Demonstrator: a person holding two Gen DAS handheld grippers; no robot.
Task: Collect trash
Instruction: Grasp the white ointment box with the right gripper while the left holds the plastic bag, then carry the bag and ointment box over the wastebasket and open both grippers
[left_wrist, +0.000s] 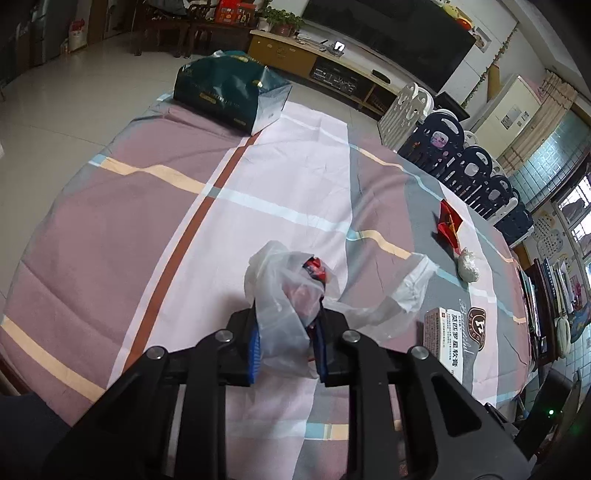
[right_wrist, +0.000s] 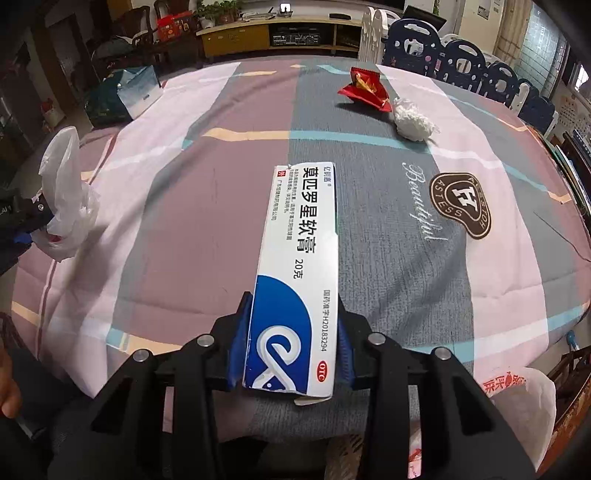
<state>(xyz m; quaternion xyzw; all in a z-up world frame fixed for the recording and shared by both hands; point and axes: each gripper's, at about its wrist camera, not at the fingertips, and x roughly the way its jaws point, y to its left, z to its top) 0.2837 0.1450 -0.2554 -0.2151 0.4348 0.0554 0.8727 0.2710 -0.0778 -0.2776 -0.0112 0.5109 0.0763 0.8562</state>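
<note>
Between the blue pads of the right gripper (right_wrist: 291, 347) sits a white and blue ointment box (right_wrist: 295, 273), clamped by its near end and pointing away over the table. Its far end hangs above the grey band of the checked tablecloth (right_wrist: 177, 236). Beyond it, well apart, a red wrapper (right_wrist: 365, 88) lies crumpled, with a white crumpled wad (right_wrist: 412, 120) just beside it toward the right. A brown badge print (right_wrist: 461, 205) marks the cloth to the right of the box. At the lower right edge a white plastic bag with red print (right_wrist: 524, 402) hangs over the table edge.

The left gripper (left_wrist: 286, 347) is closed on a clear plastic bag (left_wrist: 284, 295), the film bunched up between the pads; a red and dark wrapper (left_wrist: 316, 267) shows inside it near the top. A loose tail of the bag trails to the right across the cloth. The ointment box (left_wrist: 443, 341) appears near that tail in the left wrist view. At the far end of the table stands a dark green gift bag (left_wrist: 229, 92). Navy and white playpen panels (left_wrist: 465, 162) line the table's right side.
</note>
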